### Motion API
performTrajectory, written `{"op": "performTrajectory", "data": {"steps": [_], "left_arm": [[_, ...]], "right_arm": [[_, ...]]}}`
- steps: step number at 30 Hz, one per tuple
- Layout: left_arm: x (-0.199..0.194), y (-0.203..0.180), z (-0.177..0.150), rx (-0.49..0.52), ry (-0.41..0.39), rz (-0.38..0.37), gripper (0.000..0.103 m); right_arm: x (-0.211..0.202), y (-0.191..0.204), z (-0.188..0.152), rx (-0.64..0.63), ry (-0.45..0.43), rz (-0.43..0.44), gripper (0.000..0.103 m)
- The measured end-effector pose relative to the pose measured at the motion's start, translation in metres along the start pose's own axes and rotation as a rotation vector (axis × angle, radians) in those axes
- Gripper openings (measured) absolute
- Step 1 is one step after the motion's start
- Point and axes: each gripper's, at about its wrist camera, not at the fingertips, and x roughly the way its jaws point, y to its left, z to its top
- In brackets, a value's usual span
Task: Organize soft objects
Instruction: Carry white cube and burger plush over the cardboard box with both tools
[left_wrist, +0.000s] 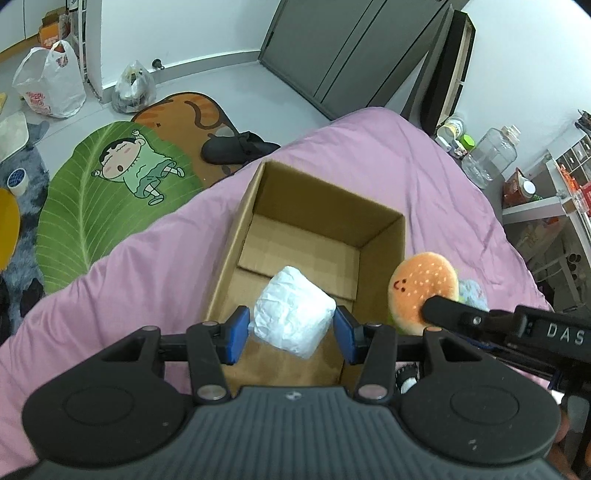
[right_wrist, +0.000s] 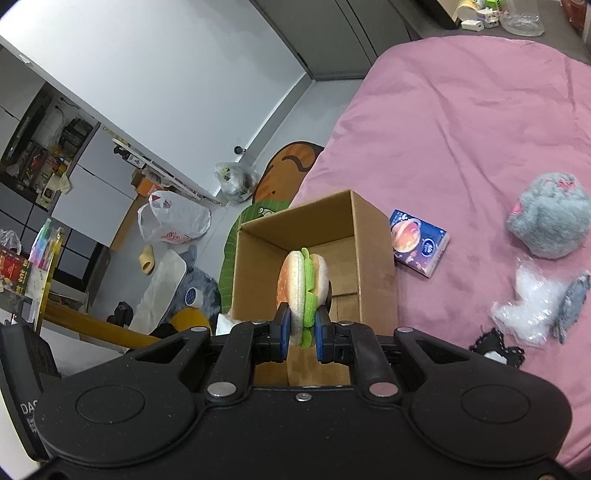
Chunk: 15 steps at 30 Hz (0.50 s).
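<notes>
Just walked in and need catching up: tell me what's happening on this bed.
A person is sorting soft things into a cardboard box on the pink bedspread. The left tongs hold a white wrapped bundle above the box; the right tongs pinch a plush burger at its edge. A grey plush lies on the bedspread.

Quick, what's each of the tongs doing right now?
Left tongs: closed on the white paper bundle.
Right tongs: closed on the burger plushie.
</notes>
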Motion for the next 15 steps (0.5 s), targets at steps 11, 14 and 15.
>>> {"op": "performTrajectory", "data": {"steps": [11, 14, 15], "left_arm": [[0.038, -0.007, 0.038, -0.03, 0.026, 0.025, 0.049], [0.048, -0.01, 0.047, -0.032, 0.029, 0.033, 0.049], [0.051, -0.011, 0.049, -0.03, 0.03, 0.039, 0.049]], "right_arm": [[0.026, -0.004, 0.029, 0.013, 0.044, 0.006, 0.014], [0.026, -0.003, 0.034, 0.019, 0.04, 0.005, 0.014], [0.026, -0.004, 0.036, 0.023, 0.037, 0.012, 0.014]]}}
